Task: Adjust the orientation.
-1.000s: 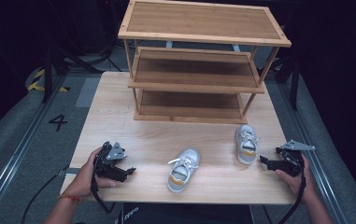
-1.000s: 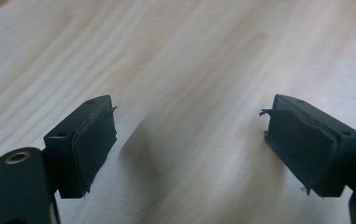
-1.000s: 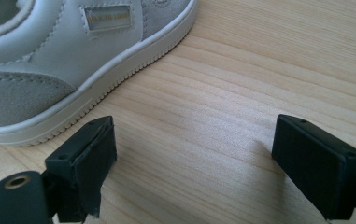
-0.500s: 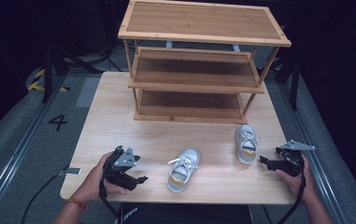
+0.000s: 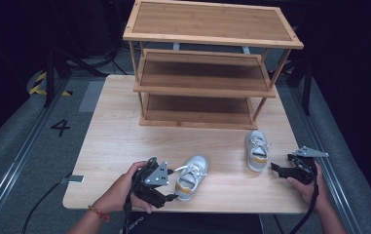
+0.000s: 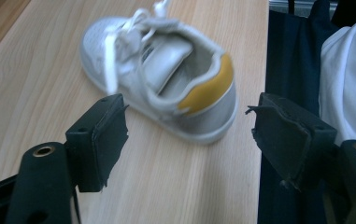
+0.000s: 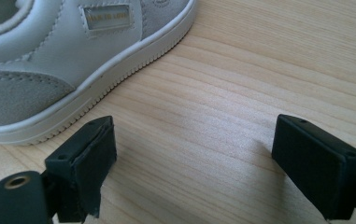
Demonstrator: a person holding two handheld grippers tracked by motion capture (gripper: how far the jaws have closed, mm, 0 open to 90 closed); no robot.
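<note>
Two small grey-and-white sneakers with yellow heels lie on the wooden table [image 5: 115,141]. The left sneaker [image 5: 192,177] [image 6: 161,74] lies near the front edge, heel toward me. My left gripper [image 5: 171,187] [image 6: 189,130] is open just behind that heel, its jaws spread wide, nothing between them. The right sneaker [image 5: 257,150] [image 7: 59,60] lies farther right, toe pointing to the shelf. My right gripper [image 5: 276,169] [image 7: 194,158] is open beside the right sneaker's side, jaws resting low over bare wood, apart from the shoe.
A three-tier wooden shelf rack [image 5: 212,63] stands at the back of the table, all tiers bare. The front table edge runs close below both hands. Dark floor, rails and cables surround the table.
My left gripper has moved right along the front edge, up to the left sneaker's heel. The right gripper and both sneakers have stayed put.
</note>
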